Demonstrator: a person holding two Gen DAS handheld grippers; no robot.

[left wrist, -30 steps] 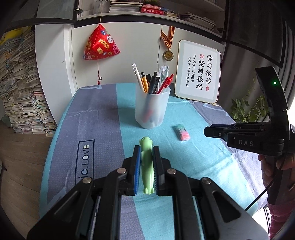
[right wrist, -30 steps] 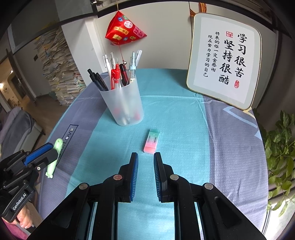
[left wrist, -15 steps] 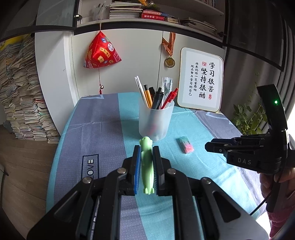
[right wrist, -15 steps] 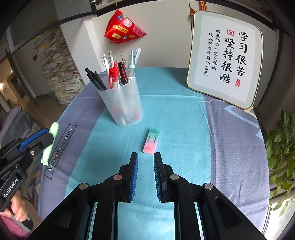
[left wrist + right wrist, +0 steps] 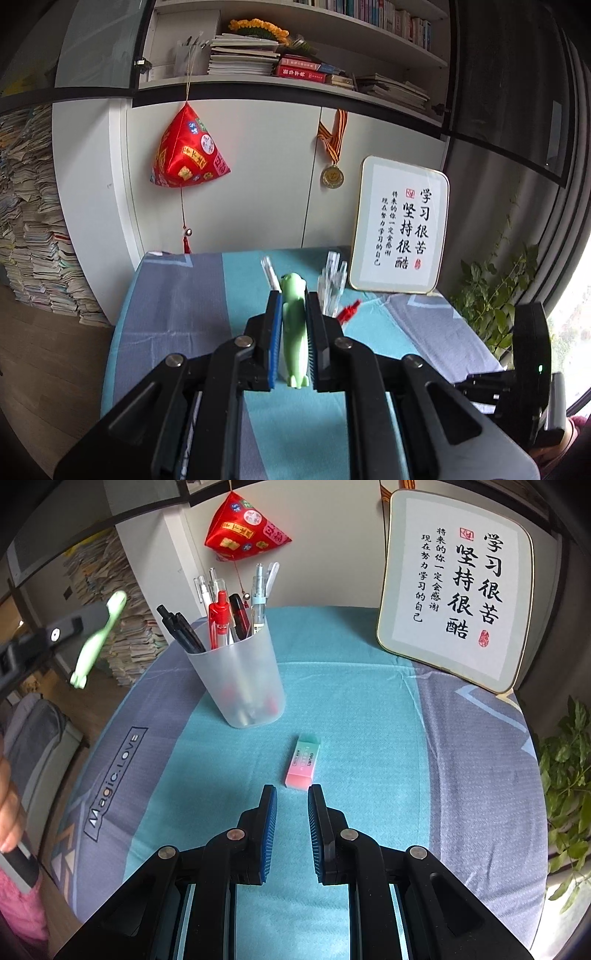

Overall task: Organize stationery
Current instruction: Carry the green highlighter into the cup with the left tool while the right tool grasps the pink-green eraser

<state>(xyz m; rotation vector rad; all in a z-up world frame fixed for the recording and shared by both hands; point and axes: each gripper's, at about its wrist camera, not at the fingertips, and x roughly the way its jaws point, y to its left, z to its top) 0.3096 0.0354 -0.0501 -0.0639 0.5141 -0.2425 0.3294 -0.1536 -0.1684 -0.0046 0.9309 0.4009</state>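
Tongs on the left pinch a pale green novelty pen between their blue pads, holding it in the air above the table; in the right wrist view that pen appears blurred at ten o'clock, raised well above the cloth. Right tongs are spread with nothing between them, hovering low over the turquoise-and-grey tablecloth. Just beyond their tips, at twelve o'clock, lies a pink-and-mint eraser flat on the cloth. Farther on, toward eleven o'clock, stands a frosted pen cup filled with black, red and clear pens. At two o'clock a framed calligraphy plaque leans upright at the table's far edge.
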